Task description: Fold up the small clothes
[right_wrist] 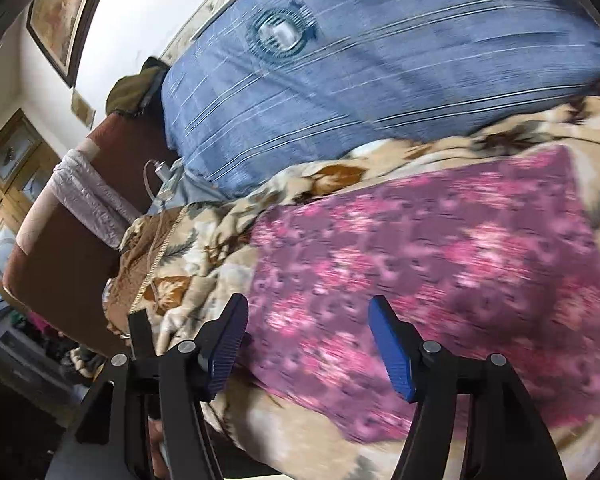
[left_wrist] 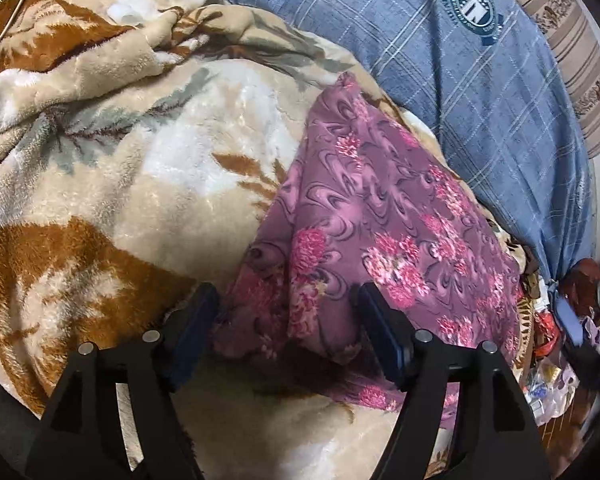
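Observation:
A purple cloth with pink flowers (left_wrist: pixel 380 208) lies folded on a fluffy beige and brown blanket (left_wrist: pixel 140 160). My left gripper (left_wrist: pixel 286 304) is open above the cloth's near corner, which shows between its blue pads (left_wrist: pixel 198 316) without being pressed. In the blurred right wrist view the same cloth (right_wrist: pixel 440 260) lies flat on the blanket (right_wrist: pixel 204 248). My right gripper (right_wrist: pixel 308 316) is open over the cloth's near left edge, with nothing gripped between its fingers.
A blue checked pillow with a round emblem (left_wrist: pixel 460 60) (right_wrist: pixel 340 80) lies just behind the cloth. A brown upholstered piece (right_wrist: pixel 60 260), a cable (right_wrist: pixel 156 184) and a framed picture (right_wrist: pixel 64 12) stand to the left. Mixed clutter (left_wrist: pixel 560 340) lies past the blanket's right edge.

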`<state>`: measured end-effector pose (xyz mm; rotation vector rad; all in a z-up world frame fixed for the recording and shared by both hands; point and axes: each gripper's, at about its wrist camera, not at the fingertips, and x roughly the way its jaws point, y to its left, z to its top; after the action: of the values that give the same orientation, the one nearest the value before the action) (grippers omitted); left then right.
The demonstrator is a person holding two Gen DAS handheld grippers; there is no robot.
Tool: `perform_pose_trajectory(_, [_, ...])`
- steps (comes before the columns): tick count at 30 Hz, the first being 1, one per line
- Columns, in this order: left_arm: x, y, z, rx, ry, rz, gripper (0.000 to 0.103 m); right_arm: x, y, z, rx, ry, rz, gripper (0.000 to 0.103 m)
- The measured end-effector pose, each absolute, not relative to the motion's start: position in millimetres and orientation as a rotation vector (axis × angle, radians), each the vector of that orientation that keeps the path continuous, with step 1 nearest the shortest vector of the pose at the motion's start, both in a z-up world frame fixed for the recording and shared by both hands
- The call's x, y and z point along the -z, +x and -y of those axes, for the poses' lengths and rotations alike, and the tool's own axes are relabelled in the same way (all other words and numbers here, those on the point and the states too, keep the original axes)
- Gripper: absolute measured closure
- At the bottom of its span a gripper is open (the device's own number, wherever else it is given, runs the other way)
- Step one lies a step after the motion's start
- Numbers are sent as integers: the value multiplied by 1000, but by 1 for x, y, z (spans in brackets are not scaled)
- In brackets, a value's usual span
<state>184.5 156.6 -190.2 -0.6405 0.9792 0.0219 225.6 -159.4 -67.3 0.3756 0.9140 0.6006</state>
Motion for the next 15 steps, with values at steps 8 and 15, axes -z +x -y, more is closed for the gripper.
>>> perform_pose_trajectory(8, [193,186,-160,-4,-684,-960,31,81,258,114,-645,384,-1002,38])
perform_pose_trajectory(15, [192,185,-153,-10,-649,-969,58,99,283,99,-635,376,-1082,38])
